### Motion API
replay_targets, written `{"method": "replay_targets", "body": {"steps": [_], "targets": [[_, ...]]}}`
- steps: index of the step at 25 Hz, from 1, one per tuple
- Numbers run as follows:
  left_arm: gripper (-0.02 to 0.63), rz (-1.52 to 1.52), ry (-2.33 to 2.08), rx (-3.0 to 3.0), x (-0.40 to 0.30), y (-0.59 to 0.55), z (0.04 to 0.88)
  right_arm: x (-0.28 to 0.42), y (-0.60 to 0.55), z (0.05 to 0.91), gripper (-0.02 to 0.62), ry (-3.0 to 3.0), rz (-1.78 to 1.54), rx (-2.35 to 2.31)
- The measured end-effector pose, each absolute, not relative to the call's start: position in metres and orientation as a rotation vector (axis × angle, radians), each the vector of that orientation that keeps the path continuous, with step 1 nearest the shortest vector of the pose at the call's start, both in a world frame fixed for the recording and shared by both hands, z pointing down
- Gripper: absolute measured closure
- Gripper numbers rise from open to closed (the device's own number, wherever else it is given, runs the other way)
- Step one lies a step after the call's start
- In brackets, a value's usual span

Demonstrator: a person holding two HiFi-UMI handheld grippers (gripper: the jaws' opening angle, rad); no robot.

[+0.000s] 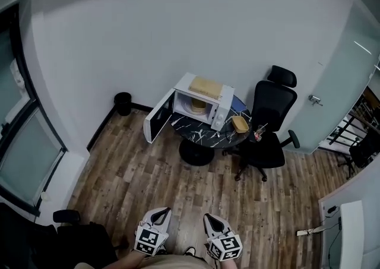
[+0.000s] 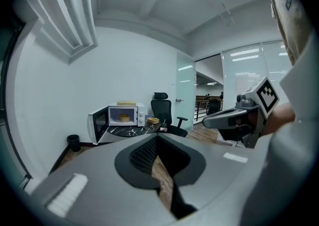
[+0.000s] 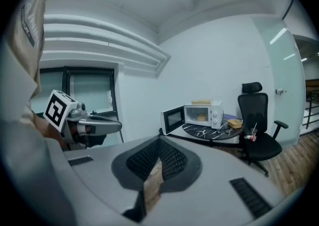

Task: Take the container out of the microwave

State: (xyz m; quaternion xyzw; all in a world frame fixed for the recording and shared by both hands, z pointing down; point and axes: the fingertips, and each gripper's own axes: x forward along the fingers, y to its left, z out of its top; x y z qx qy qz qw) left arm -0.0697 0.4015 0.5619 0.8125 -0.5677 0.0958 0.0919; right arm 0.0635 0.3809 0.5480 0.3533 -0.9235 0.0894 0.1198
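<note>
The container [image 1: 198, 105] sits inside the microwave [image 1: 221, 113], whose door [image 1: 159, 120] hangs wide open past the edge of the round worktop [image 1: 202, 132], well apart from both claws. The left claw [image 1: 160, 213] and right claw [image 1: 214, 220] hover low by the person's body, each pinched together with nothing between its jaws. The likely risks are reaching in with a claw unopened and shoving the container deeper, clipping the jutting door on approach, or snagging the office chair [image 1: 270, 125] and the second dish [image 1: 240, 123] beside the microwave.

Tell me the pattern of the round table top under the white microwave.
The round table top is black with white veins, clearest in the head view.
</note>
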Motion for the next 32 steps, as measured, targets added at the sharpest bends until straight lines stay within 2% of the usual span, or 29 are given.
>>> {"method": "replay_targets", "body": {"steps": [8,11,16,24,32], "targets": [[0.6,0.293,-1.538,2.47,-0.073,0.373,0.578,0.053,0.363,0.557,0.588,-2.6,0.269,1.129],[0.6,0.284,-1.562,2.471,-0.08,0.351,0.574,0.051,0.344,0.557,0.588,-2.63,0.362,1.155],[0.6,0.271,-1.625,2.417,-0.085,0.319,0.574,0.053,0.311,0.558,0.588,-2.66,0.32,1.125],[0.6,0.289,-1.673,2.465,-0.055,0.26,0.542,0.074,0.23,0.545,0.588,-2.76,0.285,1.096],[0.6,0.318,-1.709,2.376,-0.041,0.225,0.554,0.089,0.179,0.562,0.588,-2.769,0.283,0.99]]}}
